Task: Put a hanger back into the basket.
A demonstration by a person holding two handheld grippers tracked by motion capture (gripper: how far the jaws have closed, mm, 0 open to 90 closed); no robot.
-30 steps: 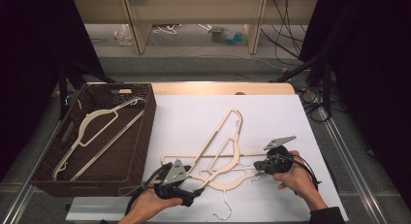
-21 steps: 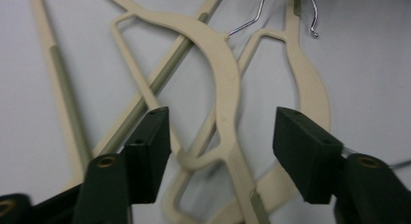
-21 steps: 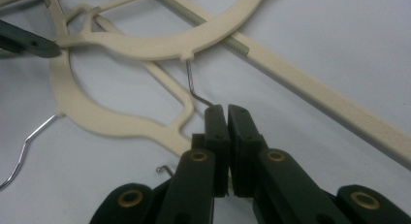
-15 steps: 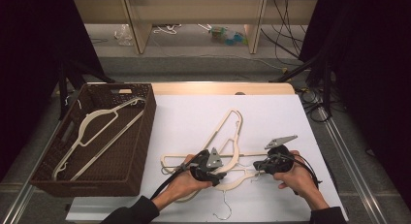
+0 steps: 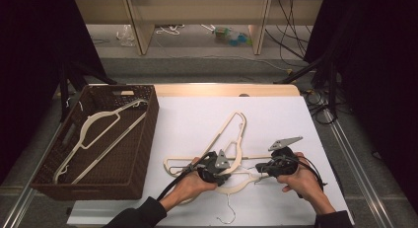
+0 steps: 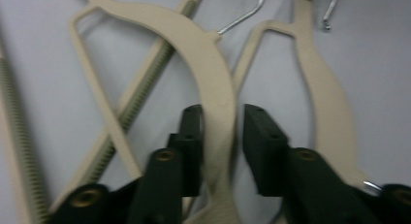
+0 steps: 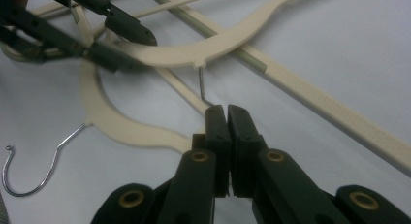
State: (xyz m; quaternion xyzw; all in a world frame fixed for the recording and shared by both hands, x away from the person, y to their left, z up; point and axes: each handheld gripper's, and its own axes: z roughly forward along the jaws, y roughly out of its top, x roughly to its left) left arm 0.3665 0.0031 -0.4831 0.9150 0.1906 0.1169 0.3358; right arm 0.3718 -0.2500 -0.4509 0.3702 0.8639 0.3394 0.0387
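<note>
1. At the left edge of the white desk (image 5: 276,114) sits a dark woven basket (image 5: 143,139), with one cream hanger (image 5: 98,134) lying slantwise inside it.

2. Right of the basket, near the middle of the desk, two or more cream hangers (image 5: 231,134) lie crossed in a tangle, one reaching toward the far side, another flat along the near side with its wire hook (image 5: 227,213) pointing at the near edge.

3. The left claw (image 5: 223,172), gripped in the person's left hand (image 5: 190,183), rests over the near part of the tangle. In the left gripper view its jaws have just been closing and now stand narrow around a curved hanger arm (image 6: 213,88); one pad sits against the arm, the other just beside it with a slim gap.

4. The right claw (image 5: 259,168), held in the right hand (image 5: 303,181), lies just right of the tangle. In the right gripper view the right claw (image 7: 227,110) is pressed shut, and the thin wire hook (image 7: 202,88) of the upper hanger runs down into its tips.

5. The two claws sit near each other, facing across the same hanger.
</note>
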